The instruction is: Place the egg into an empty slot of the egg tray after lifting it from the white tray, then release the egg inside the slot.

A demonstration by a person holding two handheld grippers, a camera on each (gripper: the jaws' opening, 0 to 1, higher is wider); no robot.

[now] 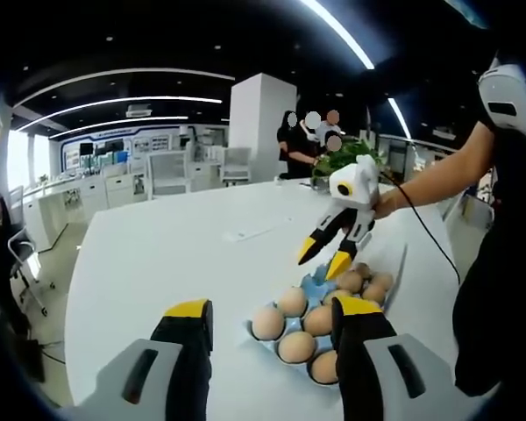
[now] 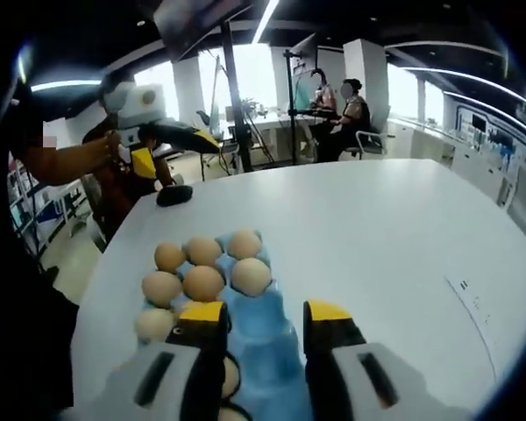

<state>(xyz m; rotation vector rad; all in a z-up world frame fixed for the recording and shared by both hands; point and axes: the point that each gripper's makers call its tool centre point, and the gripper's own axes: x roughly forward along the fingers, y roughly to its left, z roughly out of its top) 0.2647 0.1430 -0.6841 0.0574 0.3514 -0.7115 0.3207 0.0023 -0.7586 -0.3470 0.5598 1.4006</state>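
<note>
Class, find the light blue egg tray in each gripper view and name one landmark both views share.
Left gripper view: light blue egg tray lies lower right of centre, between this view's own jaws.
Right gripper view: the tray sits lower centre, reaching under the jaws.
Shared landmark: the white table.

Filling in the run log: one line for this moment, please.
left tongs open, empty | right tongs open over egg tray | no egg held
</note>
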